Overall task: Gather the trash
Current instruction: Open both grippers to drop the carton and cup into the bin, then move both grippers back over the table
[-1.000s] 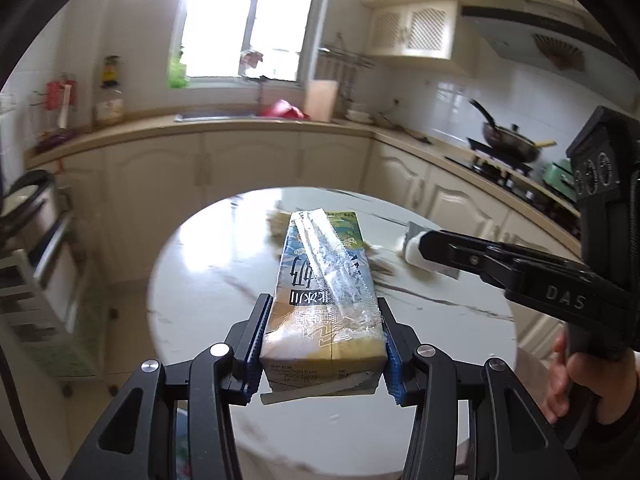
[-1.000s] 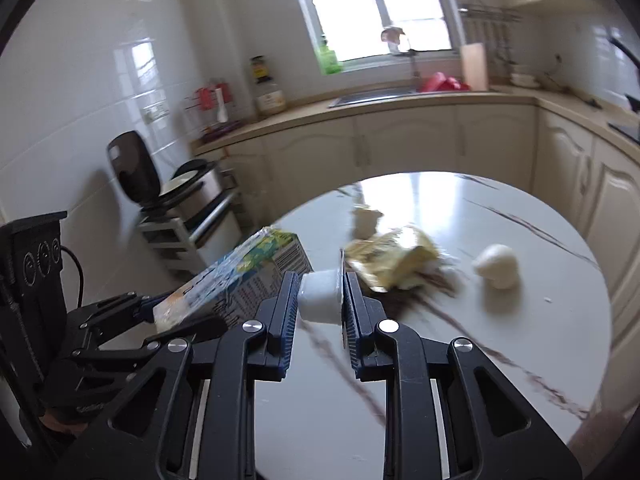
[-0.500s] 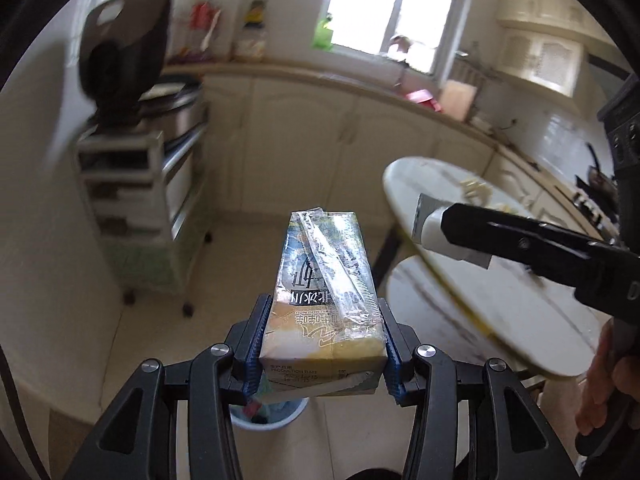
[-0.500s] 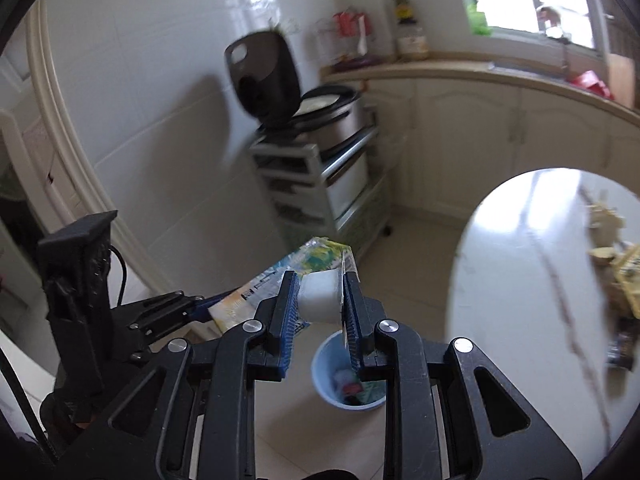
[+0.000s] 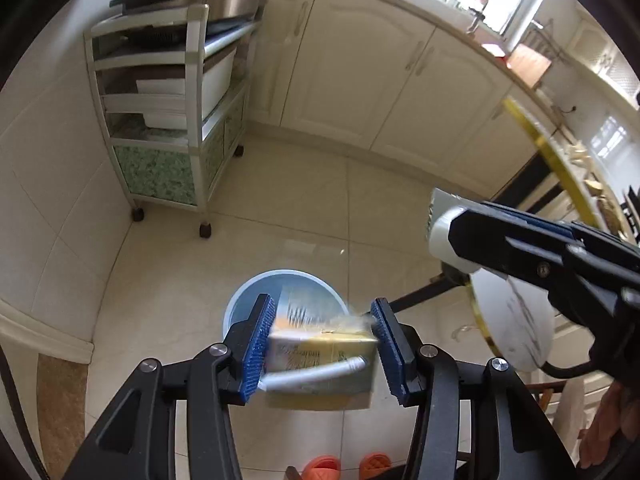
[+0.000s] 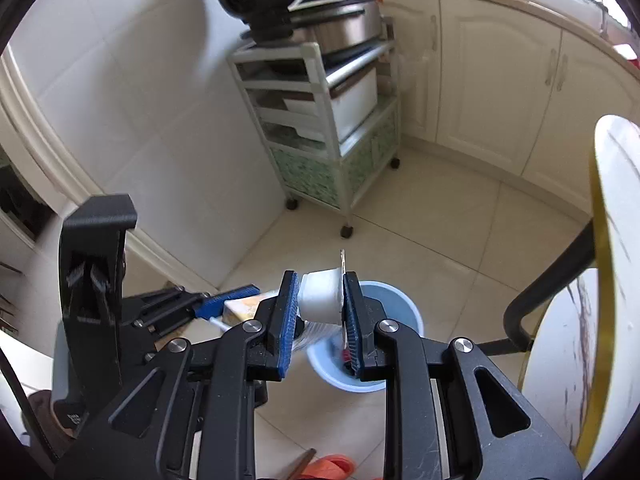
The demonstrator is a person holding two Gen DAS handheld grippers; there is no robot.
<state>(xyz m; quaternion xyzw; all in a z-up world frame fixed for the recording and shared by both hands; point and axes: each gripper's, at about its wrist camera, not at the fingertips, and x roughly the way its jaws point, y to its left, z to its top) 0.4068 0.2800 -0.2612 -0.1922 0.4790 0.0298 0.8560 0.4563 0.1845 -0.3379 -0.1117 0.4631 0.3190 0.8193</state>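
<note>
The carton (image 5: pixel 320 360) between the left claw's (image 5: pixel 322 350) pads is motion-blurred, its print unreadable, and hides most of the blue bin (image 5: pixel 240 304) below, while the right claw (image 6: pixel 322 312) covers the bin's contents and the orange slippers (image 5: pixel 344 466) are cut off by the frame's bottom edge

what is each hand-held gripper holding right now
Left hand-held gripper: shut on the yellow drink carton.
Right hand-held gripper: shut on the small white plastic cup.
</note>
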